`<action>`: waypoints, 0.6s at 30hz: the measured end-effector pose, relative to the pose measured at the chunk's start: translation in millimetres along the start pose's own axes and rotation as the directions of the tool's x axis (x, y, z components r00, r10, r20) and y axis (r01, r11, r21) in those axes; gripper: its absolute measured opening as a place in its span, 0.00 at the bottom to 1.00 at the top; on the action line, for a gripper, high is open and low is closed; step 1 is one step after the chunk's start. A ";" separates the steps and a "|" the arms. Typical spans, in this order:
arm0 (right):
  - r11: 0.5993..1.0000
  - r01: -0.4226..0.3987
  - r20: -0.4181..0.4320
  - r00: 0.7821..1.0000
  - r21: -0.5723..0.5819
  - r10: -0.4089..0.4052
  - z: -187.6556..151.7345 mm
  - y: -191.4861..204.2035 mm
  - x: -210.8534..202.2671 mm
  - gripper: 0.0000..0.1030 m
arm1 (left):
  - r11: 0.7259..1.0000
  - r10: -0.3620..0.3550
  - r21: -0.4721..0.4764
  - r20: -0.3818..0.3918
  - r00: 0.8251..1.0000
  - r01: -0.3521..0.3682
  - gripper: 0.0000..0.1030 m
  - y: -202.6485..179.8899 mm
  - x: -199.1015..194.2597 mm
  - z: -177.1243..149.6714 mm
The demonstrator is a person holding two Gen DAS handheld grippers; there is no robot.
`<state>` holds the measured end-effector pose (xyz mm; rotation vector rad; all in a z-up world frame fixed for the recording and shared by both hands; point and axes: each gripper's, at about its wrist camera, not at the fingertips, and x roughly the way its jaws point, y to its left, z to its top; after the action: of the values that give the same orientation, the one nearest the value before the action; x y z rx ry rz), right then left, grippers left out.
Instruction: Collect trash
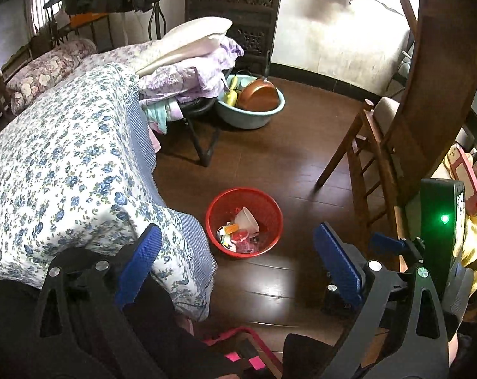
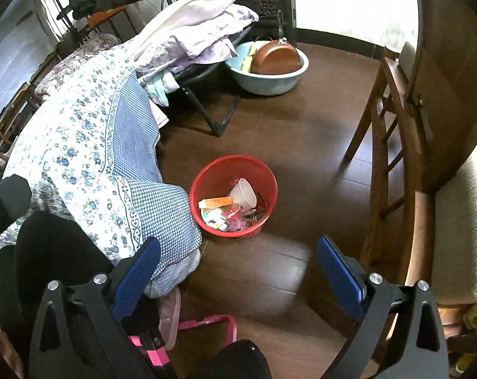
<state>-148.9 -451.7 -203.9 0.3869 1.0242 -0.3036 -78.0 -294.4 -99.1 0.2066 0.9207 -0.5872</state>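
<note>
Nearest, the left claw point(image 1: 235, 259) and right claw point(image 2: 238, 271) both gape wide and empty above the dark wood floor point(image 2: 295, 145). Beyond them the red trash basket point(image 2: 203, 183) stands beside the floral-covered bed point(image 2: 80, 145), holding a white cup point(image 2: 244, 193) and wrappers point(image 2: 219, 213). Farther beyond the basket sits a teal basin point(image 2: 270, 83) with a copper pan point(image 2: 274, 58).

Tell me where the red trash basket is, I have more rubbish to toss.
In both wrist views the red basket sits on the wooden floor just right of the floral bedspread's hanging corner.
</note>
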 end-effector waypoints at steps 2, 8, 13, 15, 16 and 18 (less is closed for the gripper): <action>1.000 -0.001 -0.004 1.000 0.003 0.001 -0.3 -1.4 -0.3 0.94 | 1.000 -0.003 -0.004 0.002 1.000 0.003 0.91 0.3 -0.6 0.8; 1.000 0.002 -0.027 1.000 0.019 -0.002 -0.6 -5.5 6.0 0.94 | 1.000 -0.002 -0.003 -0.018 1.000 0.002 0.93 1.1 8.3 1.1; 1.000 0.003 -0.047 0.999 0.019 -0.002 -2.2 -5.4 13.7 0.94 | 1.000 0.001 -0.030 -0.033 0.999 -0.002 0.93 8.3 17.7 0.3; 1.000 0.002 -0.051 0.999 0.019 -0.001 -3.3 -4.7 15.2 0.94 | 0.999 -0.001 -0.040 -0.039 0.999 -0.001 0.93 11.0 20.3 0.3; 1.000 0.000 -0.053 0.999 0.018 0.000 -3.0 -3.8 16.2 0.94 | 0.999 -0.002 -0.041 -0.041 0.999 0.000 0.93 12.7 20.5 0.0; 1.000 -0.001 -0.054 0.999 0.017 0.002 -2.8 -3.8 16.6 0.94 | 0.999 0.004 -0.041 -0.042 0.999 -0.006 0.93 13.5 21.4 -0.4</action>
<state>-144.6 -454.9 -220.3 0.4132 1.0749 -0.3022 -60.8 -291.5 -117.4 0.1849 0.9719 -0.5602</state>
